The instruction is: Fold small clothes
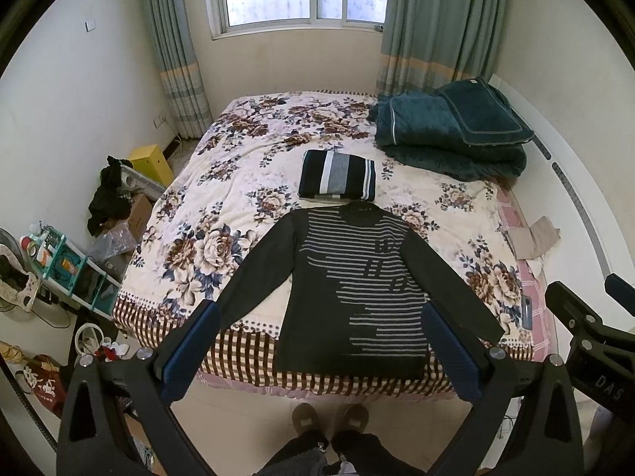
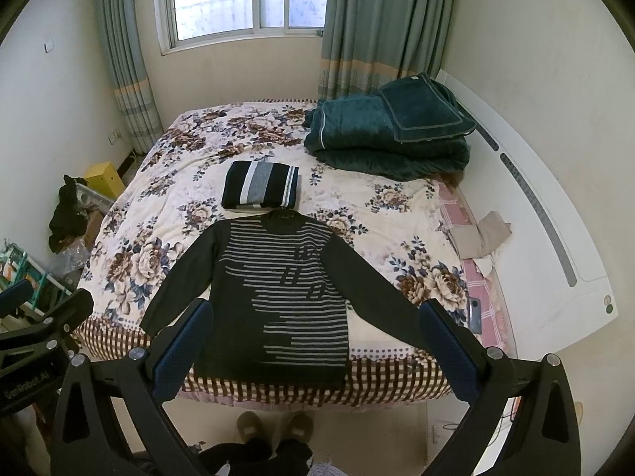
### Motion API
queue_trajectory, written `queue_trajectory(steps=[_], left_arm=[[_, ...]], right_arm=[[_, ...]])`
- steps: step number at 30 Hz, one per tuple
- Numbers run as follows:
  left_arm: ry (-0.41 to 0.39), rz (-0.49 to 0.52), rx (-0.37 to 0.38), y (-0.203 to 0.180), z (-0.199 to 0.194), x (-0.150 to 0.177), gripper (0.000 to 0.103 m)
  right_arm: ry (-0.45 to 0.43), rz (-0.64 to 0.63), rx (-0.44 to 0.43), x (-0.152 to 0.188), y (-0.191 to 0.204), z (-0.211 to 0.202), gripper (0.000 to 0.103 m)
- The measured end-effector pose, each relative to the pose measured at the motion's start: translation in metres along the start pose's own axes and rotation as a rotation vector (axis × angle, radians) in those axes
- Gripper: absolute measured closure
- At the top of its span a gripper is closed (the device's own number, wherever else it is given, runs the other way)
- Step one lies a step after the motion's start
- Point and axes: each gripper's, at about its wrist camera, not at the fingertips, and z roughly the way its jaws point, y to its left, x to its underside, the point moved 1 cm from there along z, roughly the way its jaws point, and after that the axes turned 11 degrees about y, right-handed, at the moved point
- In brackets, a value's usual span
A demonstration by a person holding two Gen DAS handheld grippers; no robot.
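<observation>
Sweater (image 1: 353, 289) lies flat on bed (image 1: 222, 182); left gripper (image 1: 321, 345) and right gripper (image 2: 313, 341) hover, jaws wide, empty

Left gripper (image 1: 321, 313) and right gripper (image 2: 315, 311): jaws spread wide.

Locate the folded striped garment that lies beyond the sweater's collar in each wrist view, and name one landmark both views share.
Left wrist: the folded striped garment sits just right of centre, above the spread sweater.
Right wrist: the folded striped garment sits left of centre, again just above the sweater's collar.
Shared landmark: the folded teal blanket at the bed's far right in both.
</observation>
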Motion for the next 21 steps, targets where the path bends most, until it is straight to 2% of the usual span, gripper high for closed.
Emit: queue_trajectory(steps=[21], left_arm=[[-0.023, 0.009, -0.001, -0.001, -0.01, -0.008, 0.0]], right_arm=[[-0.007, 0.003, -0.001, -0.027, 0.008, -0.03, 0.0]])
